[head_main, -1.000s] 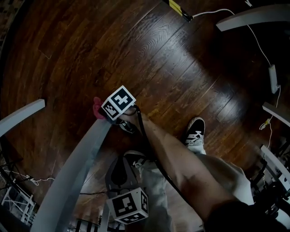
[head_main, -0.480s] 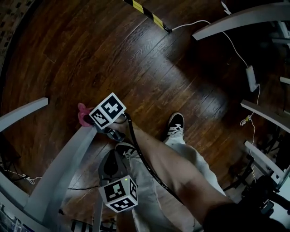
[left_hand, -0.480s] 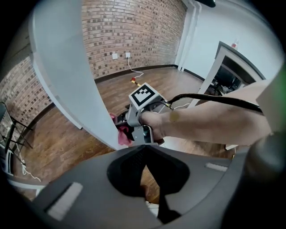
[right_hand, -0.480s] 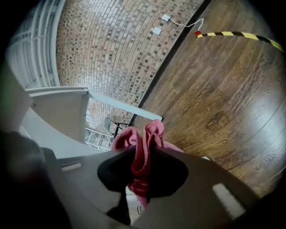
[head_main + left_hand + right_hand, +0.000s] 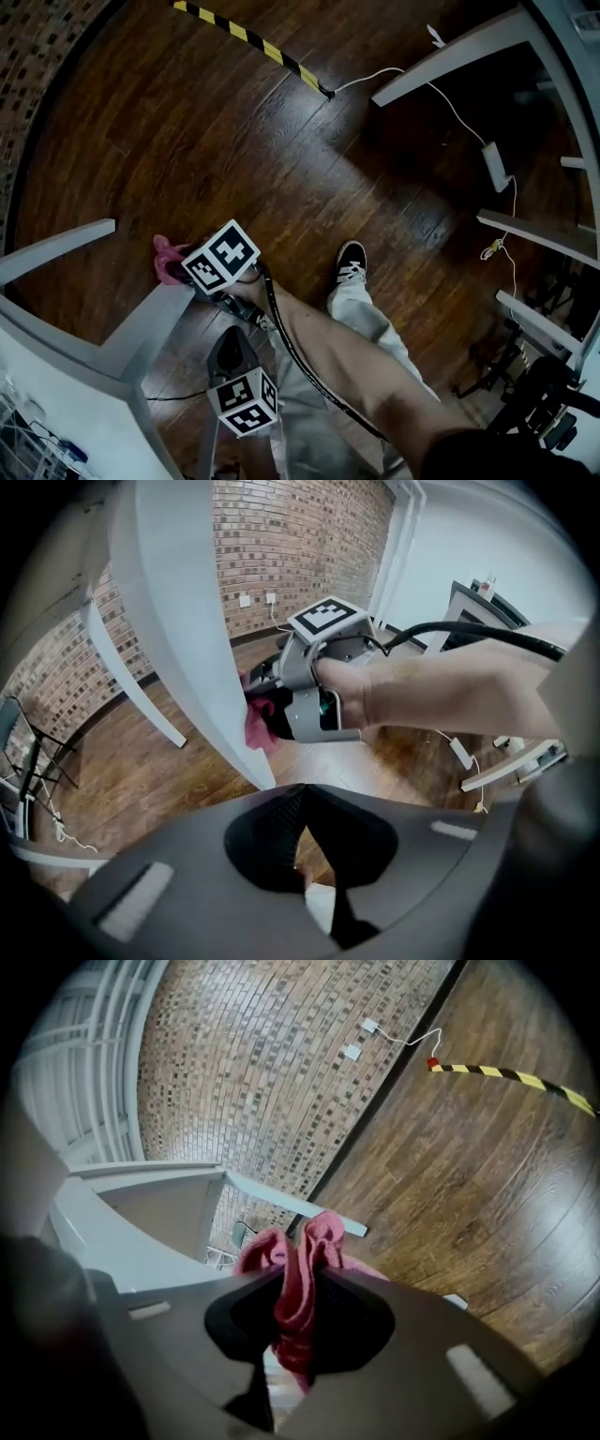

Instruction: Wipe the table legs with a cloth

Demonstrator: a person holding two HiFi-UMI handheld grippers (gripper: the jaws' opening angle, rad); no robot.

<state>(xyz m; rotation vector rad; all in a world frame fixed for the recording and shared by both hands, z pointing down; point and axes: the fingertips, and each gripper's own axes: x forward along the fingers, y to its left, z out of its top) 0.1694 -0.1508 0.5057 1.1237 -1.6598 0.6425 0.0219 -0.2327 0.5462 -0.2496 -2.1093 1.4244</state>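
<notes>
My right gripper [image 5: 183, 267] is shut on a pink cloth [image 5: 166, 261] and holds it against the far side of a slanted grey table leg [image 5: 145, 323]. In the right gripper view the cloth [image 5: 305, 1241] bunches up between the jaws of the right gripper [image 5: 298, 1283]. The left gripper view shows the cloth [image 5: 258, 728] pressed on the leg [image 5: 187, 621] by the right gripper [image 5: 272, 710], with a hand around its body. My left gripper [image 5: 232, 339] hangs lower beside the leg, and the left gripper [image 5: 302, 794] is shut with nothing in it.
A white table top [image 5: 47, 412] fills the lower left and a second grey leg [image 5: 56, 251] runs left. Yellow-black tape [image 5: 248, 39], white cables with a power strip [image 5: 494, 167], other furniture legs [image 5: 450, 56] and the person's shoe [image 5: 350, 265] lie on the dark wood floor.
The right gripper and cloth have shifted left and a little down in the head view, still on the leg. The white table top has come into view at lower left.
</notes>
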